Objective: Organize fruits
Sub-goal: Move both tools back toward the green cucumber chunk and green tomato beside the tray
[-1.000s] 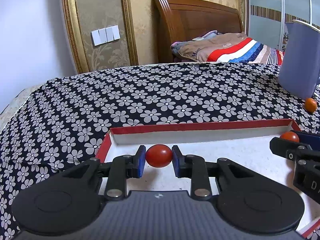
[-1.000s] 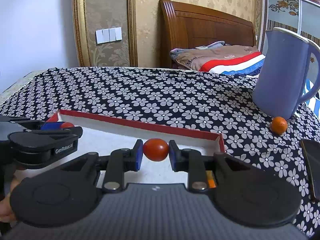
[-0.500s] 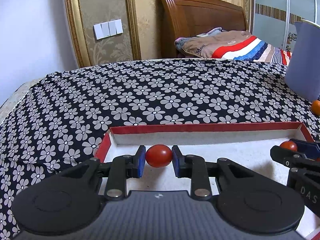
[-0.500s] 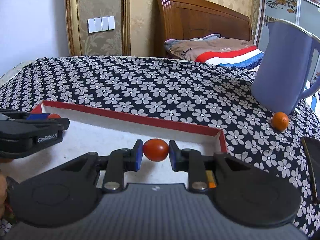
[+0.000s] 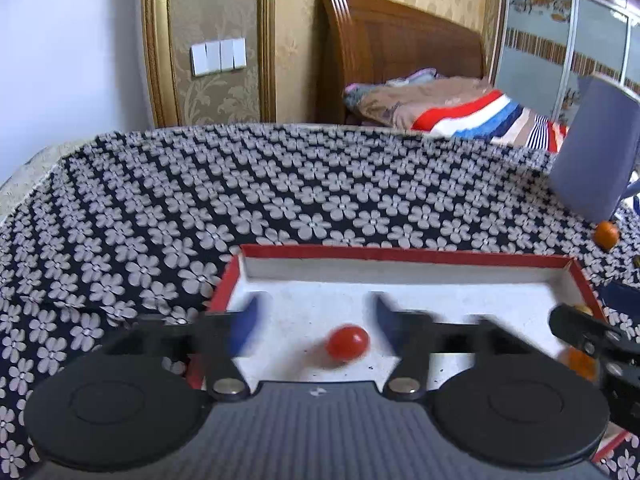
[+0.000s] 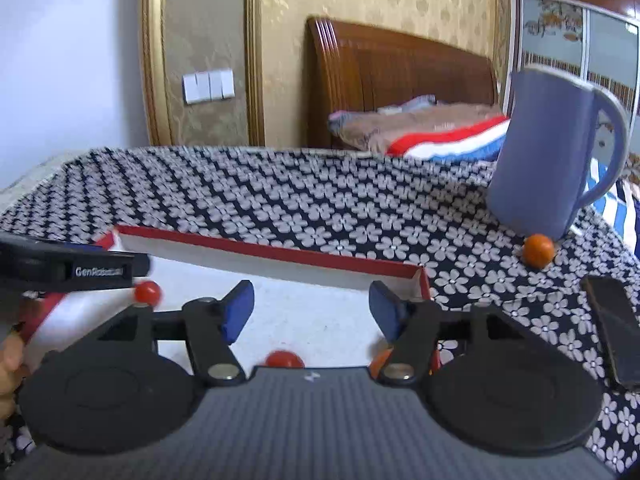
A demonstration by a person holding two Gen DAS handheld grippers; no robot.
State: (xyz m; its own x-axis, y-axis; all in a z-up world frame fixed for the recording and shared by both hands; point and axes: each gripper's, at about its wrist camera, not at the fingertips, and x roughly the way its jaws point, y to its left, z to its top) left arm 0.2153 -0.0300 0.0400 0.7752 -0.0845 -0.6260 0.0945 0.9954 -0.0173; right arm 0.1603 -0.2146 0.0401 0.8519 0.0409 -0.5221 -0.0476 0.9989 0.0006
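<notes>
A red-rimmed white tray (image 5: 400, 257) lies on the flowered cloth. My left gripper (image 5: 314, 322) is open over the tray, and a red cherry tomato (image 5: 347, 342) lies on the tray floor between its fingers. My right gripper (image 6: 311, 308) is open too; a second red tomato (image 6: 283, 359) lies on the tray below it, half hidden by the gripper body. The first tomato also shows in the right wrist view (image 6: 147, 292), under the left gripper's finger (image 6: 96, 270). An orange fruit (image 6: 378, 360) peeks out by the right finger. Another orange fruit (image 6: 539, 250) lies outside the tray.
A tall blue pitcher (image 6: 548, 152) stands on the cloth at the right, with the loose orange fruit at its base. A dark phone (image 6: 612, 332) lies at the right edge. The tray's red rim (image 6: 272, 254) stands up around the fruit. A bed is behind.
Both grippers have opened and let go of their red tomatoes, which have dropped onto the tray floor. Both grippers have lifted a little.
</notes>
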